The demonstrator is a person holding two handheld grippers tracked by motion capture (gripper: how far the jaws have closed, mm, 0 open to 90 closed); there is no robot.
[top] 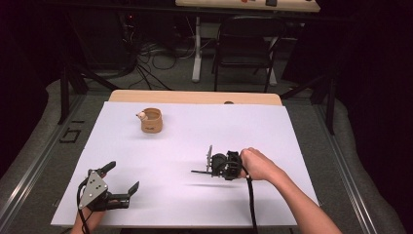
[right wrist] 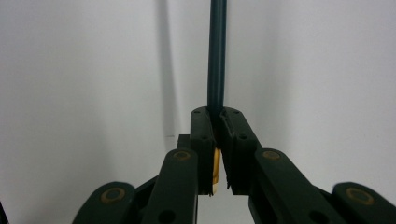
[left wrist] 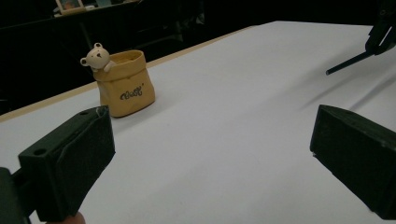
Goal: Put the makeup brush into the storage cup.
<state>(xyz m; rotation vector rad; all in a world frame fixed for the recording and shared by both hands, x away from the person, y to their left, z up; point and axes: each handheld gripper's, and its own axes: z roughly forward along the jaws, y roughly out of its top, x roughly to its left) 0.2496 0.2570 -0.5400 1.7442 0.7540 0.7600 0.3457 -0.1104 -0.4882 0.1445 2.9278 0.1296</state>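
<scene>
My right gripper [top: 210, 171] sits right of the table's centre, and its jaws are pressed tight on a thin dark pencil [right wrist: 216, 56] that pokes out leftward above the white tabletop [top: 195, 136]. In the right gripper view a yellow end of it shows between the jaws, but its far end is cut off by the top edge, so I cannot see the tip. My left gripper [top: 124, 176] rests at the near left corner with its jaws spread wide and nothing between them; my hand there is mostly cut off by the bottom edge. Toward the far left stands a tan sack-shaped pot [left wrist: 126, 84] with a small bear figure [left wrist: 97, 57] peeking over its rim; its lettering is too blurred to read.
</scene>
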